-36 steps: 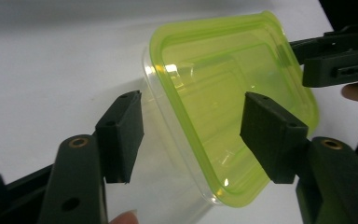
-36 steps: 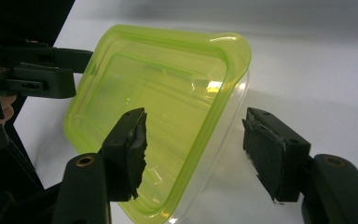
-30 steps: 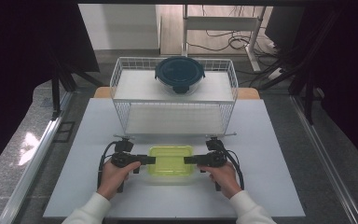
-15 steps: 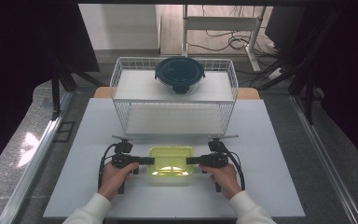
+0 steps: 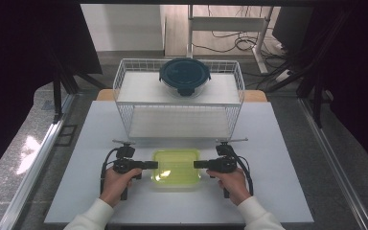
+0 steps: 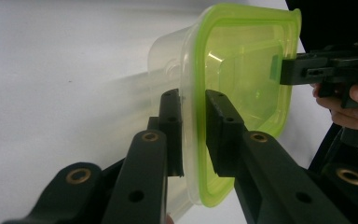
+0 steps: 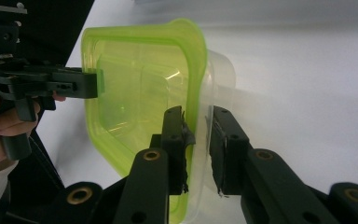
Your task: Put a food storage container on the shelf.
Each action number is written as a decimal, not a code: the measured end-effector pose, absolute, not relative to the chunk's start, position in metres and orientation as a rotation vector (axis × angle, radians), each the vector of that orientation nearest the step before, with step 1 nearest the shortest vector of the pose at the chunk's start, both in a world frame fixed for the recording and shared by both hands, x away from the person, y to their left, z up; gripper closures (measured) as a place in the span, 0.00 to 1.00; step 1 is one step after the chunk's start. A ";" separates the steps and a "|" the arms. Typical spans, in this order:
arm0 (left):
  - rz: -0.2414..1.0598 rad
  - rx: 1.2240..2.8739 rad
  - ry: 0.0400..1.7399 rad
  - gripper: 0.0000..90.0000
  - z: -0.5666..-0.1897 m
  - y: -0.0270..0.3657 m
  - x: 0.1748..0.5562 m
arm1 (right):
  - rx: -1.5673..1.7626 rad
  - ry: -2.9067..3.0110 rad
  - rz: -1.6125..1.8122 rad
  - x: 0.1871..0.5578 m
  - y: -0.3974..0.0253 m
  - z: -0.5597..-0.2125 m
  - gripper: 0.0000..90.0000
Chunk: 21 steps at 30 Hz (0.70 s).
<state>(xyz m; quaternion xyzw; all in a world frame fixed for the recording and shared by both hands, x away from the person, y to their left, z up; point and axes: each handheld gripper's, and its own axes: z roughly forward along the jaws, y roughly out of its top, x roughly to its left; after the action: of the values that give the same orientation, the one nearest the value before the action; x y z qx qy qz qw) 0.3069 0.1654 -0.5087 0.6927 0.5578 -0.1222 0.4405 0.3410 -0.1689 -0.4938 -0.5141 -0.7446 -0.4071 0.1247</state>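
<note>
I hold the green-lidded container (image 5: 176,167) on the table (image 5: 278,191), just in front of the wire basket (image 5: 124,91). My left gripper (image 5: 152,165) pinches its left rim, my right gripper (image 5: 197,164) the opposite rim. It looks light, empty and slick; thin plastic may flex, so I grip the stiffer lid edge.

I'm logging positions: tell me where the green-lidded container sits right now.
In the high view, the green-lidded container sits at the table's near middle, between the left gripper and right gripper, before the wire basket.
</note>
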 end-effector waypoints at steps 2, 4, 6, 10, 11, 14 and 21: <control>-0.301 1.719 1.382 0.87 -0.508 0.165 0.306 | -1.488 -2.178 -1.204 0.341 -0.170 -0.492 0.85; -0.291 1.712 1.378 0.88 -0.506 0.165 0.305 | -1.481 -2.186 -1.211 0.340 -0.170 -0.490 0.85; -0.283 1.714 1.367 0.88 -0.503 0.165 0.304 | -1.475 -2.198 -1.222 0.339 -0.170 -0.488 0.85; -0.258 1.710 1.337 0.88 -0.495 0.165 0.300 | -1.461 -2.209 -1.244 0.337 -0.171 -0.482 0.86; -0.250 1.711 1.331 0.88 -0.493 0.166 0.299 | -1.457 -2.214 -1.254 0.336 -0.171 -0.480 0.86; -0.231 1.704 1.311 0.88 -0.484 0.167 0.296 | -1.443 -2.215 -1.286 0.333 -0.172 -0.472 0.85; -0.166 1.696 1.265 0.88 -0.464 0.168 0.288 | -1.393 -2.251 -1.372 0.325 -0.172 -0.448 0.85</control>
<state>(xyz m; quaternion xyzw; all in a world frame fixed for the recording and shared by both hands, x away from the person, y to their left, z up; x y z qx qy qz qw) 0.2879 0.1678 -0.4643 0.6976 0.5202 -0.0681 0.4880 0.3252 -0.1716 -0.4482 -0.4657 -0.7524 -0.4588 0.0799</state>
